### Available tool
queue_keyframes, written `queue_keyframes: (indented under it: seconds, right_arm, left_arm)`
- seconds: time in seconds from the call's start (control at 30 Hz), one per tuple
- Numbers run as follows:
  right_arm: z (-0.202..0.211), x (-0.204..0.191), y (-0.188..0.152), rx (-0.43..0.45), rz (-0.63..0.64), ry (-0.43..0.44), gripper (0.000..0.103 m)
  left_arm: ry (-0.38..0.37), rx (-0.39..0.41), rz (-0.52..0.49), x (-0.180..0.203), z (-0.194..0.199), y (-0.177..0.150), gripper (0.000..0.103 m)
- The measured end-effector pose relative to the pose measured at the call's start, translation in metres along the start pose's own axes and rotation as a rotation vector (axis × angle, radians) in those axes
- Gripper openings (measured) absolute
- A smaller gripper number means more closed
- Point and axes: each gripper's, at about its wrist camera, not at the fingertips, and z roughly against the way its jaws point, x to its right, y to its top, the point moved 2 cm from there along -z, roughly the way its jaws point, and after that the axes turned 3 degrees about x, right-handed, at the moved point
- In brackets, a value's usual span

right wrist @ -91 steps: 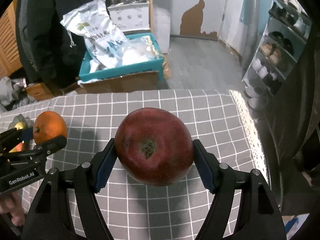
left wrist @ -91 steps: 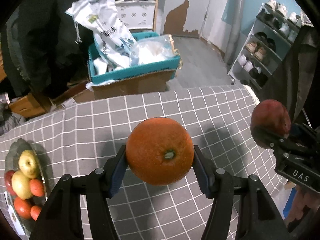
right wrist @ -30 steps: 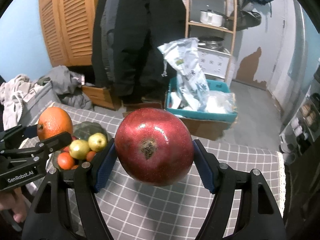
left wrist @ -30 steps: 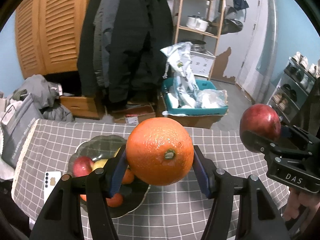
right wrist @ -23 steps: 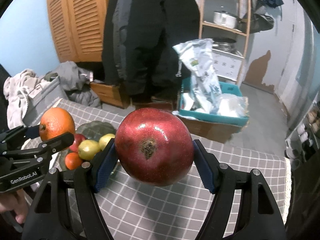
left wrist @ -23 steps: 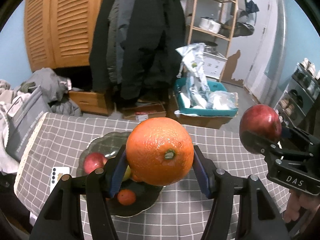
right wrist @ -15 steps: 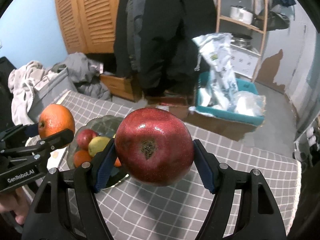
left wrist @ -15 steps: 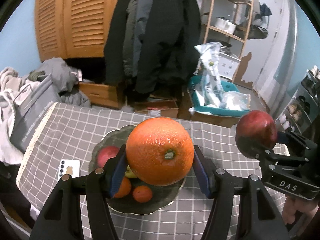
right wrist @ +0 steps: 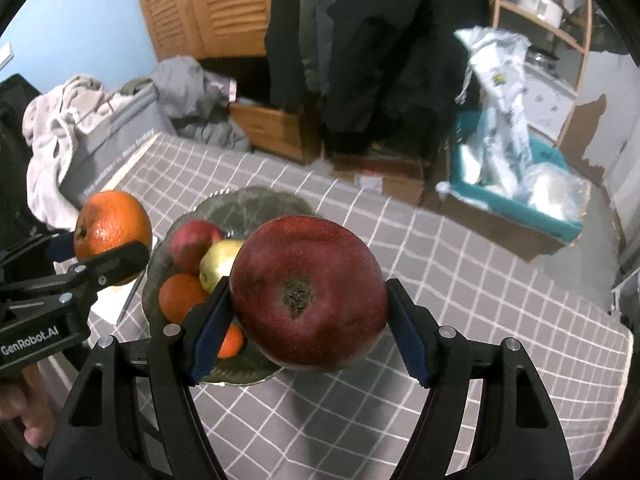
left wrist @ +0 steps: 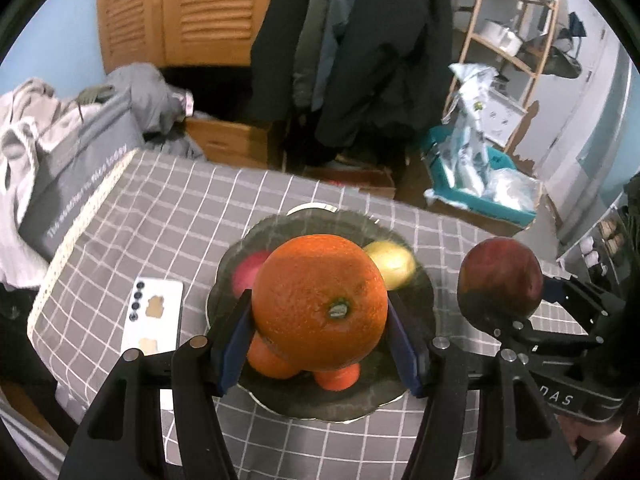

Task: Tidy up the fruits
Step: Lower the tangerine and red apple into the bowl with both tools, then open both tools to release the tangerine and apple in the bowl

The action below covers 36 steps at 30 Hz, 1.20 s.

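My left gripper (left wrist: 318, 332) is shut on a large orange (left wrist: 320, 312) and holds it in the air over a dark glass fruit plate (left wrist: 416, 388). The plate holds a red apple (left wrist: 246, 270), a yellow pear (left wrist: 390, 264) and small tangerines (left wrist: 336, 376). My right gripper (right wrist: 308, 320) is shut on a big dark red apple (right wrist: 308, 292), held above the table to the right of the plate (right wrist: 240, 204). The right gripper with its apple (left wrist: 500, 276) also shows in the left wrist view. The left gripper's orange (right wrist: 112, 228) shows in the right wrist view.
The table has a grey checked cloth (left wrist: 160, 216). A white phone (left wrist: 152, 316) lies left of the plate. Beyond the table are a grey bag (left wrist: 68, 176), hanging coats (left wrist: 360, 40), a teal box (left wrist: 480, 196) on cardboard and a wooden shelf (left wrist: 512, 40).
Both grippers have swung left and forward with their fruit. The plate has come from the left edge of view to directly under the orange. Both grips are unchanged.
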Motion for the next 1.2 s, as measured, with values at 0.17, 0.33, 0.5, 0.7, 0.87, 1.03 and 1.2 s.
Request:
queue_keyframes:
  seconds: [0.17,0.33,0.5,0.7,0.87,1.03,1.2]
  right_arm:
    - [-0.024,-0.006,-0.009,-0.056,0.001,0.011,0.074]
    - [-0.04,-0.013,-0.013,-0.093,0.007,0.02,0.074]
    - [-0.05,-0.013,-0.017,-0.119,0.004,0.023,0.074]
    - [-0.059,-0.016,-0.021,-0.145,0.007,0.042,0.074]
    - [-0.065,-0.019,-0.022,-0.168,0.006,0.062,0.074]
    - [-0.07,-0.022,-0.024,-0.189,0.013,0.071,0.075]
    - [-0.071,-0.022,-0.024,-0.189,0.011,0.077,0.075]
  left_arm:
    - [0.015,-0.061,0.015,-0.01,-0.021,-0.013,0.063]
    - [0.013,-0.101,0.023,-0.015,-0.035,-0.02,0.064]
    - [0.01,-0.146,0.048,-0.022,-0.05,-0.026,0.064]
    - [0.015,-0.168,0.053,-0.024,-0.055,-0.03,0.064]
    - [0.016,-0.183,0.058,-0.026,-0.059,-0.032,0.064]
    - [0.02,-0.204,0.061,-0.027,-0.064,-0.035,0.064]
    - [0.015,-0.203,0.07,-0.028,-0.064,-0.035,0.063]
